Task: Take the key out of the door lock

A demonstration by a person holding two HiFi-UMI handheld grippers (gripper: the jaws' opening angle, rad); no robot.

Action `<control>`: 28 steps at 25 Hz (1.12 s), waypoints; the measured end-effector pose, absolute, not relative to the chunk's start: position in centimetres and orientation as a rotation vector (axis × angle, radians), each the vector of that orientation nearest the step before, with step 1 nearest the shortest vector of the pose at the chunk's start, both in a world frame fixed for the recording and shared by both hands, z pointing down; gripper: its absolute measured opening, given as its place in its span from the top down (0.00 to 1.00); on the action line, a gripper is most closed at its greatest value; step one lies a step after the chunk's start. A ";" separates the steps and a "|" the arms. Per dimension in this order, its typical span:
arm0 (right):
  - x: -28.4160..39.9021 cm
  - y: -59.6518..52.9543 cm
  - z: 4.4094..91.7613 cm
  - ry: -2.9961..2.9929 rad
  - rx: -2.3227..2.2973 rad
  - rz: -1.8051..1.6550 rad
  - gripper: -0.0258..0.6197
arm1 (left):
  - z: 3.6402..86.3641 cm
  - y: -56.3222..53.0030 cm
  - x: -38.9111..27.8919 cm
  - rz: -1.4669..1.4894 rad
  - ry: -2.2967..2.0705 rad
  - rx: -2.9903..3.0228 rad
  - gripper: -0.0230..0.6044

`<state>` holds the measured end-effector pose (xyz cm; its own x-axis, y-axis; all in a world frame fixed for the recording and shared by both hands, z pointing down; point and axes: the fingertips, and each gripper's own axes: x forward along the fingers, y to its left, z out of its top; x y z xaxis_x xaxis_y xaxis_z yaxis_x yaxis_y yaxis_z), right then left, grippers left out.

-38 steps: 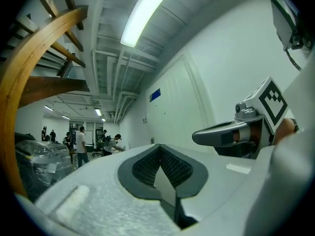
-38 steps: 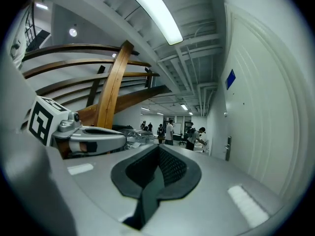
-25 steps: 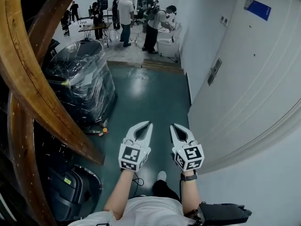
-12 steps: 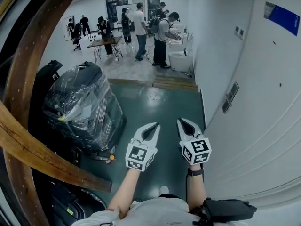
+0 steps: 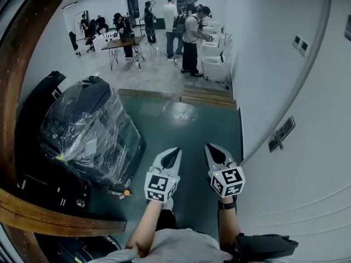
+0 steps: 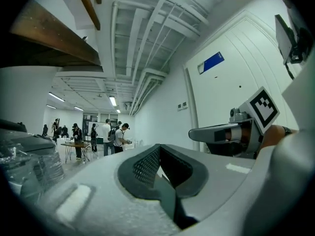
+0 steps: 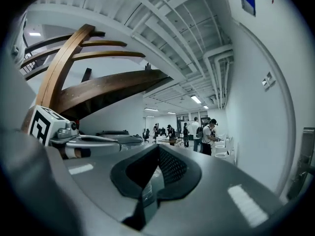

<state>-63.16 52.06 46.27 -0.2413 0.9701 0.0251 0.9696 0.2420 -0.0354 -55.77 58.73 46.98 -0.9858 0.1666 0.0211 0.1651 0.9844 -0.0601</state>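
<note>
Just left of the tall white panelled door (image 5: 307,169), 2 tools hang side by side over the dark green floor (image 5: 181,122). The left tool (image 5: 175,150) and right tool (image 5: 210,146) each have their jaws pressed together on nothing. The grey metal lock plate (image 5: 281,134) sits on the door, well apart from the right tool. The key is too small to make out. A black plastic-wrapped machine (image 5: 88,130) stands further left of the door.

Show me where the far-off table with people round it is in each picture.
Head view: the table is at the top, left of the middle.
Left gripper view: it is at the left, a bit below the middle.
Right gripper view: it is small, near the middle, slightly right.
Shared landmark: the person with a backpack stands right of the table in every view.
</note>
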 end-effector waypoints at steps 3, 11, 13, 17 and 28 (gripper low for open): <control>-66.6 55.4 47.7 -2.445 -1.878 -0.013 0.95 | 47.9 62.5 -60.6 0.065 -3.117 -0.220 0.96; -78.8 66.2 44.9 -2.616 -1.707 0.002 0.95 | 43.3 73.9 -73.1 0.140 -3.197 -0.051 0.96; -80.4 68.1 44.7 -2.656 -1.681 0.028 0.95 | 42.4 76.2 -75.5 0.109 -3.217 0.001 0.96; -83.9 69.0 46.5 -2.691 -1.553 -0.045 0.95 | 43.0 77.7 -80.8 0.000 -3.204 0.143 0.96; -101.1 55.4 46.8 -2.953 -0.958 -0.022 0.95 | 47.5 65.4 -99.9 0.086 -3.042 0.703 0.96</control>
